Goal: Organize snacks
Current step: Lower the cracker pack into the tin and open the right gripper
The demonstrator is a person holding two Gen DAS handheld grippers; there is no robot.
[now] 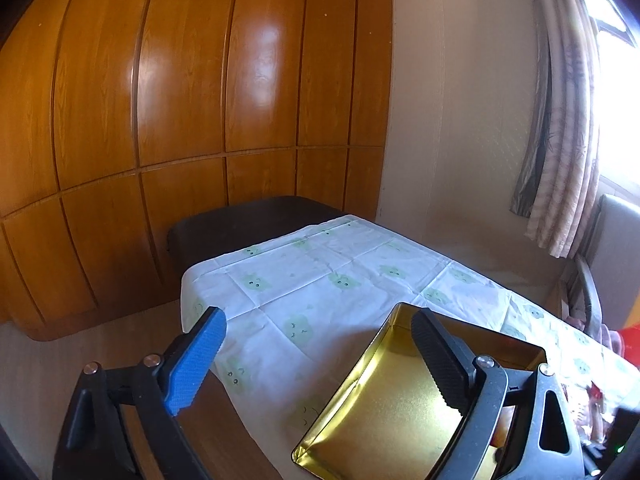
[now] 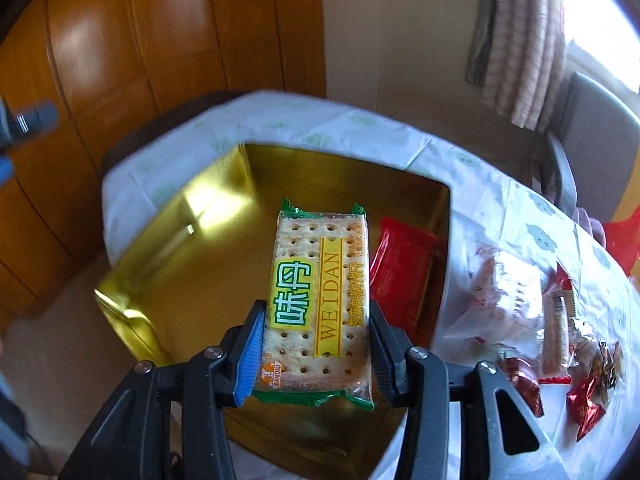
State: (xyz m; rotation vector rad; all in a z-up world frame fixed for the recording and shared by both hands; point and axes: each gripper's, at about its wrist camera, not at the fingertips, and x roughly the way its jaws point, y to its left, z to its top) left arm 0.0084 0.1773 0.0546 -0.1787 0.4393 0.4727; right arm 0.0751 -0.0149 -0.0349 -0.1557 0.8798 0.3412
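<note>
**A:** What's around the tin, left to right?

**B:** Gold tin sits at the near left end of the table, on a white cloth with green faces. Left of the tin and behind it — wooden cabinet doors, and a dark bench beyond the table's far end. Inside the tin, by its right wall, a red packet. Right of the tin, on the cloth: a clear wrapped pack, a thin wafer-type packet, then a few red foil sweets. Further right, a grey chair under the curtain.

**A:** Anything blocking the tin?

**B:** No. Tin is open on top, floor mostly bare. Only the red packet takes up its right side.

**A:** Left tongs?

**B:** Left gripper is spread wide, nothing between the pads. Blue finger hangs off the tin's left, past the table edge; the black one is over the tin's inside. No contact that I can see.

**A:** Right?

**B:** Right gripper is clamped on the cracker pack — green-edged wrapper, "WEIDAN" label — pads on its two long sides near the lower end. Pack is held over the tin's middle, just left of the red packet. Whether it touches the tin floor, can't tell.
</note>
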